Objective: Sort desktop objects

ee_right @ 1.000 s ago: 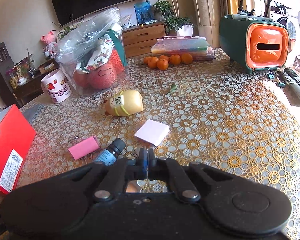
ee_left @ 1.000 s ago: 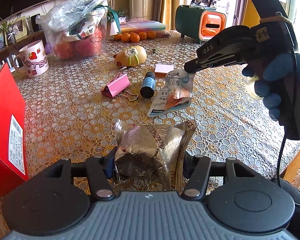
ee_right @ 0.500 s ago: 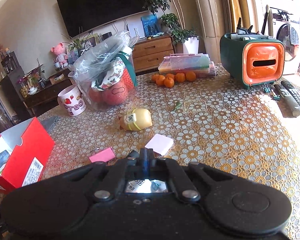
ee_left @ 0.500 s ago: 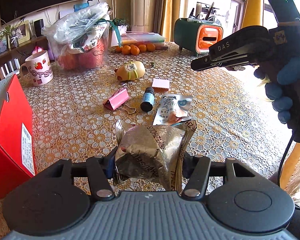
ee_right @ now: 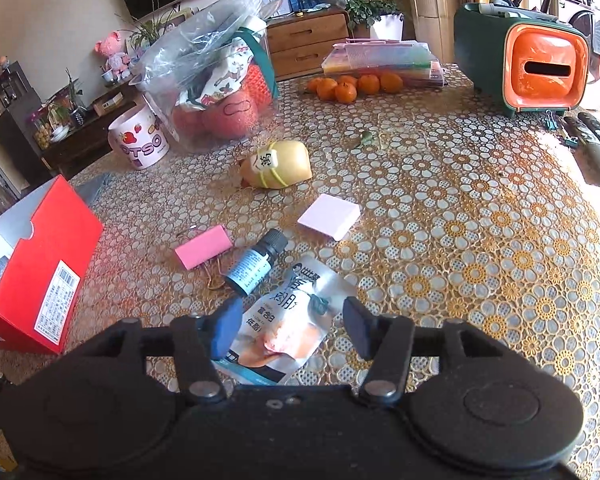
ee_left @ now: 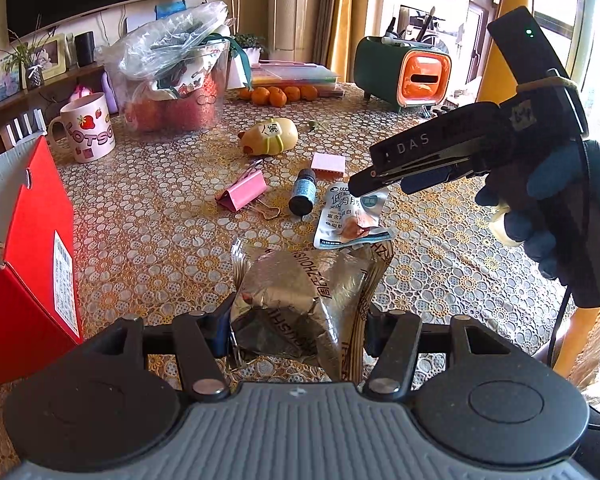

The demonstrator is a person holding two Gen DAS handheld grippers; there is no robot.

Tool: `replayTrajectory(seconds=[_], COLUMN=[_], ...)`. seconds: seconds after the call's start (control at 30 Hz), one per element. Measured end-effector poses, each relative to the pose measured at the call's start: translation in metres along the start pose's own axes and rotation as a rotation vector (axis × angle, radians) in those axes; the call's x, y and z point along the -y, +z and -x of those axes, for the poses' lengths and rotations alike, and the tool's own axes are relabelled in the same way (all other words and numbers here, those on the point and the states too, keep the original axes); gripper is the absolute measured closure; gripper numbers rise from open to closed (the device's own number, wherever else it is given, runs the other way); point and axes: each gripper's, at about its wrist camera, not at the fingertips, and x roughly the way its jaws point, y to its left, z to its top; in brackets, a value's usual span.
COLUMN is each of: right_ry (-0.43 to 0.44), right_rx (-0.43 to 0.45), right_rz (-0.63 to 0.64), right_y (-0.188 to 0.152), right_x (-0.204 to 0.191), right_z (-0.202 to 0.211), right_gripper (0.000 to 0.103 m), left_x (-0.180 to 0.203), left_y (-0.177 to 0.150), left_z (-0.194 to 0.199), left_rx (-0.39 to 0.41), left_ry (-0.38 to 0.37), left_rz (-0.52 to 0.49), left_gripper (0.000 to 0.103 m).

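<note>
My left gripper (ee_left: 300, 322) is shut on a crumpled silver foil snack packet (ee_left: 300, 292), held just above the table near its front edge. A white and teal food pouch (ee_right: 284, 332) lies flat on the lace tablecloth. My right gripper (ee_right: 293, 328) hovers over it with its jaws opening; the pouch shows in the gap below, and the pads do not touch it. In the left wrist view the right gripper (ee_left: 364, 180) points down at the pouch (ee_left: 352, 220), held by a blue-gloved hand (ee_left: 540, 200).
Beside the pouch lie a small blue bottle (ee_right: 256, 264), a pink binder clip (ee_right: 202, 248), a pink note pad (ee_right: 329, 216) and a yellow toy (ee_right: 278, 164). An open red box (ee_right: 40, 264) stands left. Mug (ee_right: 140, 142), fruit bag (ee_right: 216, 80), oranges (ee_right: 348, 86), green organizer (ee_right: 528, 68) stand behind.
The pouch that hung from my shut right gripper now lies on the table. The right jaws have opened above it. The left gripper still holds the silver packet.
</note>
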Motion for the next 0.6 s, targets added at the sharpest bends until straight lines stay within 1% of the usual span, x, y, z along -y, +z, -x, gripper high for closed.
replayTrajectory(seconds=[0.07,0.1,0.2,0.27,0.3,0.47,0.53,0.6], right_ry=[-0.008,-0.010,-0.026,-0.029,-0.033,-0.061,-0.072,-0.083], right_rx=[-0.014,-0.026,-0.067,-0.079,-0.081,-0.081,-0.077,-0.074], right_rz=[0.001,0.001,-0.013,-0.015,-0.011,0.019,0.040,0.050], right_y=[0.000,0.000,0.000,-0.001,-0.001,-0.004,-0.003,-0.003], right_x=[-0.004,-0.005,-0.010,-0.013,-0.014,-0.021,-0.024,-0.025], right_z=[-0.008,-0.014,-0.029,-0.036,-0.039,-0.048,-0.050,-0.053], right_gripper=[0.027,0.024,0.021,0.018,0.016,0.010,0.010,0.008], left_x=[-0.002,-0.003,-0.005,-0.007,-0.008,-0.012,-0.013,-0.013], left_y=[0.000,-0.001,-0.003,-0.003,-0.004,-0.005,-0.005,-0.005], left_z=[-0.001,-0.002,-0.004,-0.006,-0.007,-0.011,-0.013,-0.014], left_rx=[-0.003,-0.005,-0.012,-0.016,-0.019,-0.029,-0.031,-0.031], left_ry=[-0.002,-0.002,-0.003,-0.003,-0.003,0.000,0.002,0.003], left_rz=[0.004,0.006,0.011,0.015,0.018,0.027,0.030,0.031], left_gripper=[0.046,0.046,0.046,0.046,0.046,0.046,0.046,0.046])
